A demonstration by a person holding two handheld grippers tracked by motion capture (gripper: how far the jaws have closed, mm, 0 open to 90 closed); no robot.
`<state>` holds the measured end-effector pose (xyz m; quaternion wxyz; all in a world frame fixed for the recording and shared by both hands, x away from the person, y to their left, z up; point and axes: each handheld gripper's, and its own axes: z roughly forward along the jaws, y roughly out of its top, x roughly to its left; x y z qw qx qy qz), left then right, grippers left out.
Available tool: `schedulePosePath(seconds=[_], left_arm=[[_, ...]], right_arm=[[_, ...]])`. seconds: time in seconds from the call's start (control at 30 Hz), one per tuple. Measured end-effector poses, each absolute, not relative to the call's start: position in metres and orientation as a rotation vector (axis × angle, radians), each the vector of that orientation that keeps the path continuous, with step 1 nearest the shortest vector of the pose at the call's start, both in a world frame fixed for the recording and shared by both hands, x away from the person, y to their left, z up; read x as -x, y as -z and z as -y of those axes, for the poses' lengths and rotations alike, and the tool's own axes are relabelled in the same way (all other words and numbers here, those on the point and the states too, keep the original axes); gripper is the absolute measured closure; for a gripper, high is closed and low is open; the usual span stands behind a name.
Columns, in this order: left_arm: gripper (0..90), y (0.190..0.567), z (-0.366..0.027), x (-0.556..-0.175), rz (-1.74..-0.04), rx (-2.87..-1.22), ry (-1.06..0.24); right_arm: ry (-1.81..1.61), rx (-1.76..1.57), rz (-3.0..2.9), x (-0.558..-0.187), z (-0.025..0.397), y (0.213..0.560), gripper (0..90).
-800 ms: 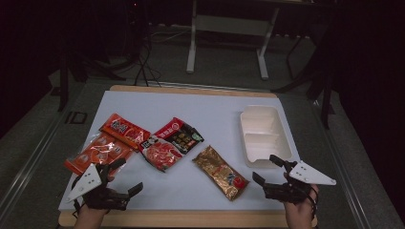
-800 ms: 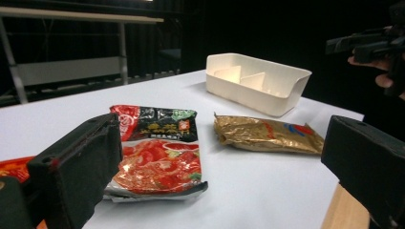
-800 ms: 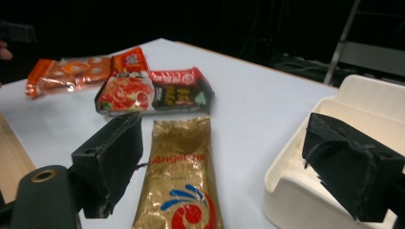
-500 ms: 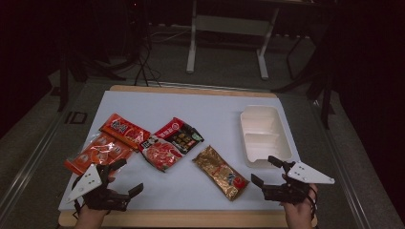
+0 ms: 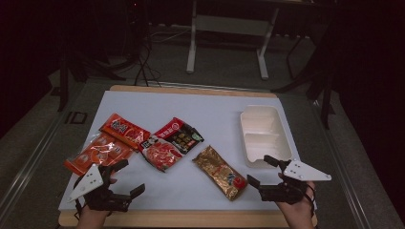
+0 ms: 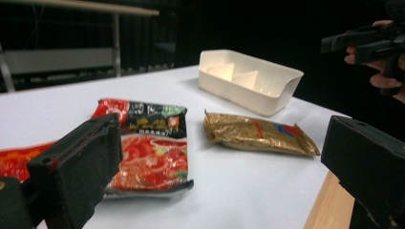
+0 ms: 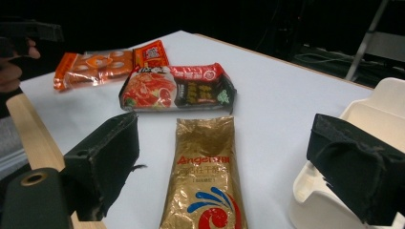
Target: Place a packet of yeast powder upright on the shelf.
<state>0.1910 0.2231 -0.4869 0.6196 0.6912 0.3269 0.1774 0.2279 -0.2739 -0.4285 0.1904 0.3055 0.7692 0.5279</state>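
gold packet (image 7: 206,176) ahead of right gripper (image 7: 224,162), jaws apart

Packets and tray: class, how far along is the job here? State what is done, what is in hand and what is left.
Done: nothing; the white tray holds no packet.

In hand: nothing gripped. The right gripper is open, facing the gold packet; the left gripper is open near the orange packet.

Left: all five packets lie on the table, including the red packet and two overlapping ones.
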Motion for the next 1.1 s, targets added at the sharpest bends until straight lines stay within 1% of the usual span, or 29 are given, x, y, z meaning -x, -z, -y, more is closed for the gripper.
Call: schedulePosePath(seconds=[0.07,0.37,0.47,1.1], left_arm=[[0.9,0.487,-0.222,-0.191,-0.757,-1.59,-0.391],[0.9,0.487,-0.213,-0.189,-0.744,-1.634,-0.39],[0.9,0.489,-0.214,-0.19,-0.748,-1.629,-0.389],[0.9,0.494,-0.214,-0.192,-0.732,-1.635,-0.38]], right_arm=[[-1.478,-0.85,-2.179,-0.23,0.271,0.426,13.1],[-1.456,-0.809,-2.212,-0.242,0.256,0.416,14.7],[-1.441,-0.786,-2.223,-0.252,0.248,0.413,15.7],[-1.401,-0.797,-2.314,-0.301,0.215,0.423,21.2]])
